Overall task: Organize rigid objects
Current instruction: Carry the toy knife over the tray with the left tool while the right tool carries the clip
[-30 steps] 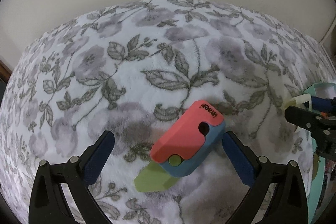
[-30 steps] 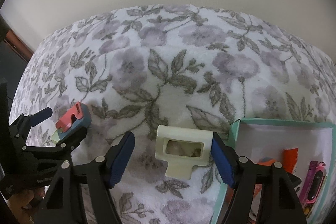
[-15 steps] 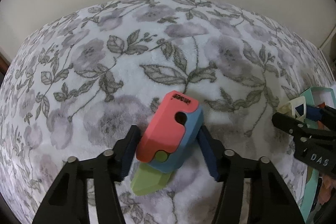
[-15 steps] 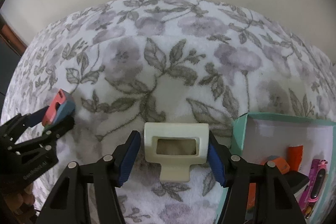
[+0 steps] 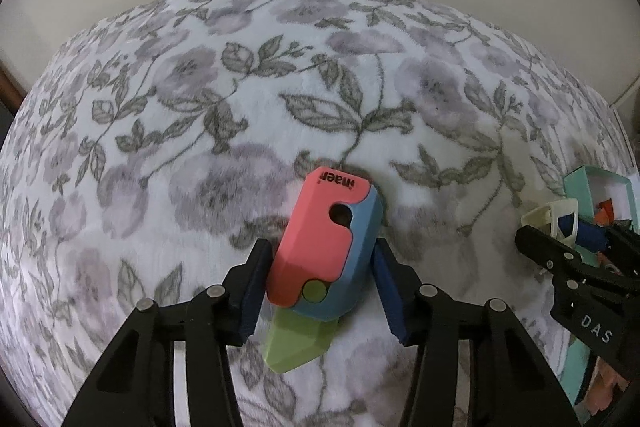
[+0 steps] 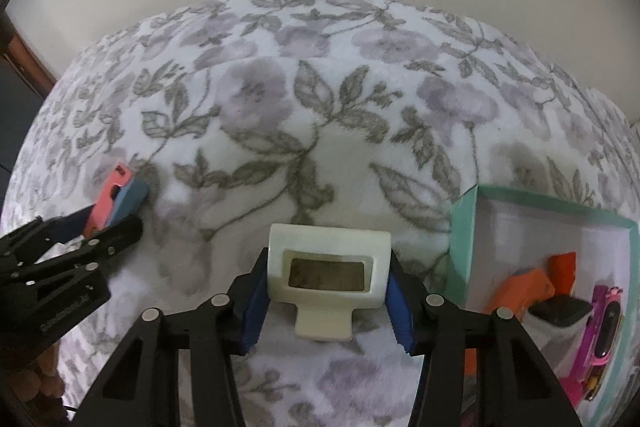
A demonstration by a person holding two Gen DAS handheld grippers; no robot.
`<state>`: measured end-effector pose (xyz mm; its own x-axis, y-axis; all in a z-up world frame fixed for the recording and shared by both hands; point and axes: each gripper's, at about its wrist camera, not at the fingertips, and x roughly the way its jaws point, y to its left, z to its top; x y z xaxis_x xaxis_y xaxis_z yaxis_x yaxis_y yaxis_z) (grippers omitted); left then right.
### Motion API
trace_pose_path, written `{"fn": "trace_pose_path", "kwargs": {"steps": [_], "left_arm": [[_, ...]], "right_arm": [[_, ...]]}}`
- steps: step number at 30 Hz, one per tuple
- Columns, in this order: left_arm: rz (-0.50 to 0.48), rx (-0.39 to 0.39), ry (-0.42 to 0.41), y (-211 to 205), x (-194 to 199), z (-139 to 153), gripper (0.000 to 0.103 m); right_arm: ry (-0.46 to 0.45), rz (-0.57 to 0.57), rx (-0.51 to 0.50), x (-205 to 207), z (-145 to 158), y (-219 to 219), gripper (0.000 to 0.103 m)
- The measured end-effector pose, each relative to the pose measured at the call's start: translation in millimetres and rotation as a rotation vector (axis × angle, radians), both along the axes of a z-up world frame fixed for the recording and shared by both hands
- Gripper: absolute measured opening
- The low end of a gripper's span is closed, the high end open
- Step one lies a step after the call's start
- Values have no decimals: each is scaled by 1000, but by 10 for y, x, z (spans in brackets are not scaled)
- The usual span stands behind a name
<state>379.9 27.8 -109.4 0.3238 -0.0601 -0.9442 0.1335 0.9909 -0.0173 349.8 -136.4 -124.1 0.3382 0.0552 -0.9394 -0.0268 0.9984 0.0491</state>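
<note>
A red and blue toy block (image 5: 324, 239) with a green tip lies on the floral blanket, also seen far left as the block (image 6: 118, 197). My left gripper (image 5: 320, 253) straddles it, jaws closing, and both blue pads touch its sides. A cream plastic frame piece (image 6: 328, 267) with a rectangular window and a short tab sits between the pads of my right gripper (image 6: 328, 261). Those jaws are closing too, and the pads press its two ends. The frame piece (image 5: 556, 217) shows at the right edge of the left wrist view.
A teal-rimmed box (image 6: 464, 227) stands right of the cream piece, holding orange pieces (image 6: 528, 283), a black piece (image 6: 560, 311) and a pink item (image 6: 604, 327). The floral blanket (image 6: 320, 147) stretches back to a pale wall. A hand (image 6: 40, 379) shows at lower left.
Both pairs of jaws have narrowed from wide apart until they touch their objects. The red and blue block has turned more upright between the left pads. The right gripper moved in over the cream piece.
</note>
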Motion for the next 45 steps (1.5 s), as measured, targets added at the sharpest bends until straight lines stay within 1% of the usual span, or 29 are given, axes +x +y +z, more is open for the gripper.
{"fn": "trace_pose_path", "kwargs": {"steps": [5, 8, 12, 14, 15, 16, 19, 25, 30, 33, 37, 41, 45], "left_arm": [[15, -13, -11, 10, -96, 179, 52], [20, -26, -34, -36, -157, 382, 48], [13, -45, -74, -116, -288, 674, 40], [4, -56, -89, -188, -359, 810, 33], [0, -54, -95, -226, -401, 875, 27], [-8, -55, -104, -270, -454, 950, 25], [-23, -60, -121, -349, -567, 1088, 25], [-47, -72, -139, -535, -818, 1325, 25], [-79, -92, -176, -769, -1032, 1577, 25], [-104, -106, -190, -961, -1194, 1646, 25], [-151, -131, -191, -1286, -1442, 1633, 25], [-185, -134, -189, -1570, -1636, 1579, 25], [-211, -129, -186, -1789, -1779, 1508, 25]], "right_arm": [[-29, 6, 23, -149, 202, -1, 54], [-54, 3, 41, -252, 376, -29, 54], [-94, -4, 55, -372, 631, -79, 54], [-113, -12, 64, -439, 750, -130, 54], [-119, -16, 68, -477, 799, -148, 54], [-127, -21, 72, -533, 860, -175, 54], [-149, -36, 81, -703, 1015, -283, 54], [-174, -67, 108, -1020, 1211, -481, 54], [-198, -97, 121, -1258, 1363, -661, 54], [-216, -113, 109, -1412, 1457, -778, 54], [-231, -146, 96, -1588, 1520, -963, 54], [-230, -181, 86, -1772, 1509, -1188, 54], [-222, -228, 77, -1944, 1435, -1414, 54]]}}
